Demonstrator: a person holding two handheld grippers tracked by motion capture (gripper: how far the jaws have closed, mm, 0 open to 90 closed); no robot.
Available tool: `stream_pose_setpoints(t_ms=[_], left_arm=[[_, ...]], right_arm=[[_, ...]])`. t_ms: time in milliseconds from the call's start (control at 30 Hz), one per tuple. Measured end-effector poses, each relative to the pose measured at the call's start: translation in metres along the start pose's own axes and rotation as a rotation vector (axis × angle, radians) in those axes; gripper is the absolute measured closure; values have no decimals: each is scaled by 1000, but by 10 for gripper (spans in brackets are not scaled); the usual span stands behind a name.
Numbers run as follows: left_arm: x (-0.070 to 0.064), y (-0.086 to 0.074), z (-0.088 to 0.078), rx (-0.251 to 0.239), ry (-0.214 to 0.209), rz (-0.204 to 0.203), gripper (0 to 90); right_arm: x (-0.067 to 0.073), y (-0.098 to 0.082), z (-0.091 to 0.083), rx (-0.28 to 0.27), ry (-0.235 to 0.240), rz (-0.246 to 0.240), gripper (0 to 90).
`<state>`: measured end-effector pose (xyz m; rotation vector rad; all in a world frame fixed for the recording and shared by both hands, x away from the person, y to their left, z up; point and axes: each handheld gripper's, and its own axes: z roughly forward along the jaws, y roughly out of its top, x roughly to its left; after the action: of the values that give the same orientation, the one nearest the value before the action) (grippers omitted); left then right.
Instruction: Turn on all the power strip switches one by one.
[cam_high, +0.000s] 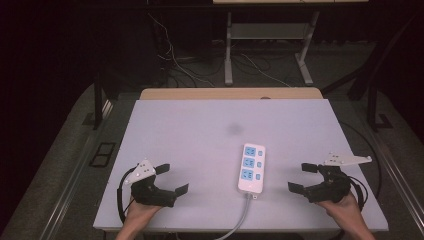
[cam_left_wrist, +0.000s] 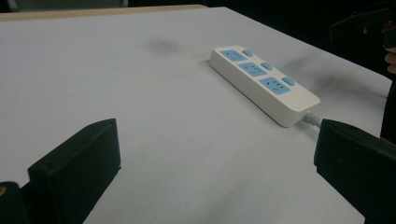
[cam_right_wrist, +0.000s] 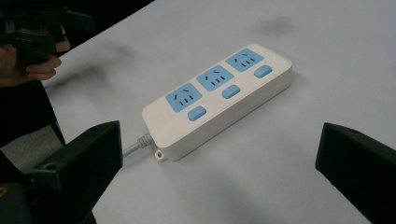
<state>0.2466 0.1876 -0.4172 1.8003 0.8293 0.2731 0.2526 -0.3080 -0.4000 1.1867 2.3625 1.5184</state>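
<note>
A white power strip (cam_high: 252, 168) with three blue sockets and blue switches lies flat near the front middle of the pale table (cam_high: 200, 130). Its grey cable (cam_high: 239, 220) runs off the front edge. My left gripper (cam_high: 171, 178) hovers open at the front left, well apart from the strip; in its own view the strip (cam_left_wrist: 262, 83) lies ahead to the right. My right gripper (cam_high: 303, 177) stands open at the front right, jaws pointing toward the strip (cam_right_wrist: 218, 97), a short gap away. Nothing is between either pair of jaws.
A faint dark smudge (cam_high: 233, 129) marks the table's middle. Beyond the far edge a wooden strip (cam_high: 230, 93) shows, then a dark floor with loose cables (cam_high: 175, 65) and a metal stand (cam_high: 228, 50). Dark surroundings flank both sides.
</note>
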Motion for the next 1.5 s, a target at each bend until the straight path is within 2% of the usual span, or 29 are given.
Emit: stream_pose_setpoints(t_ms=[267,800,1500], left_arm=[[1,-1,0,-2,0,-11,0],[2,-2,2,1,-10,-20,0],[2,-2,2,3,-5,-19,0]], right_arm=[[1,8,6,41,9,-12,4],[4,26,7,74,16,-38,4],[19,54,33,174,45,-124,4]])
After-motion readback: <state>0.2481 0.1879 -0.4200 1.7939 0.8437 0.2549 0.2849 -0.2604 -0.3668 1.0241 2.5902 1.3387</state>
